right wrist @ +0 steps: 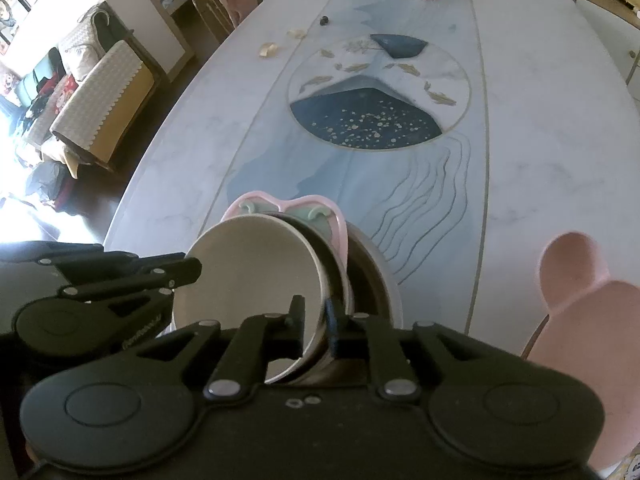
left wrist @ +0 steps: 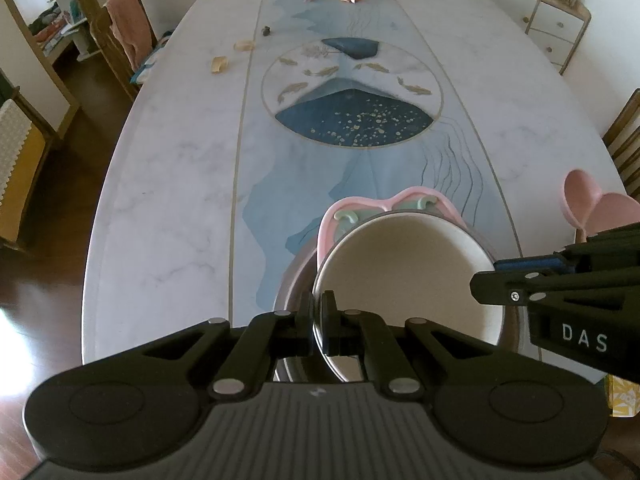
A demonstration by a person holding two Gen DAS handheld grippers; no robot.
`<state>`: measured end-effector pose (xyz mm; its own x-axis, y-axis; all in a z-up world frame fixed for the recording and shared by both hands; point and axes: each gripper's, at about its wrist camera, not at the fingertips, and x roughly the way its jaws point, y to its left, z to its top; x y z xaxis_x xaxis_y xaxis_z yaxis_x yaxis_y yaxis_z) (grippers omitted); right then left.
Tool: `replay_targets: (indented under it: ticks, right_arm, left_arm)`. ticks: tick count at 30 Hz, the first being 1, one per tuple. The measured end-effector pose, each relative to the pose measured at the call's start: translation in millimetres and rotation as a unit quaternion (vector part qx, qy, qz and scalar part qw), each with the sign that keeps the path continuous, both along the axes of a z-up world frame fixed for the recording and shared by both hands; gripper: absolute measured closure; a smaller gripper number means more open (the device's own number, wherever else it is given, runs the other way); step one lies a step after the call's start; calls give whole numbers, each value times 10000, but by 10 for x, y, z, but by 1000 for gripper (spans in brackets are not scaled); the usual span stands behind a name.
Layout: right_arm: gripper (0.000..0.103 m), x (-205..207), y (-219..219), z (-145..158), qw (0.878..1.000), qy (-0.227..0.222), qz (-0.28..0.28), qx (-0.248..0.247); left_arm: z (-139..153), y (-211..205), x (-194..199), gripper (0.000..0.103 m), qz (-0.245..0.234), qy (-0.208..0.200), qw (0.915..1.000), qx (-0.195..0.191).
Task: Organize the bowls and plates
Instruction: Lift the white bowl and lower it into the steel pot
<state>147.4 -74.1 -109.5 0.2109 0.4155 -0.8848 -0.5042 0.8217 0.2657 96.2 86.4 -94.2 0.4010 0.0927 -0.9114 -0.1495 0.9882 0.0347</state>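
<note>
Both grippers are at the stack near the front edge of the surface point(left wrist: 168, 208). The left gripper point(left wrist: 319, 312) is pinched tight on the near rim of the cream bowl point(left wrist: 404, 264), holding it tilted. The right gripper point(right wrist: 314, 320) straddles the opposite side of the rim, its jaws slightly parted, so it seems to bracket the rim rather than clamp it. The cream bowl sits inside a darker bowl point(right wrist: 372, 276), and behind them a pink plate point(left wrist: 360, 202) with green shapes lies tucked under the pile. A pink mouse-eared dish point(right wrist: 584, 292) waits off to the right, well apart from the stack.

I judge this to be the stacking step, with the cream bowl being settled into place. Next, the left gripper would need to lower and release it so it nests level, then the eared dish could be fetched.
</note>
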Motion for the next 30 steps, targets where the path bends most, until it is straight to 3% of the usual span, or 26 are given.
replay_targets:
  ticks: [12, 30]
  right_arm:
    - [81, -18, -66, 69, 9999, -1, -40, 113]
    - [57, -199, -187, 328, 9988, -364, 4, 315]
  left_arm:
    - [42, 73, -82, 100, -58, -127, 9995, -286]
    - [355, 178, -372, 95, -222, -736, 9959, -472]
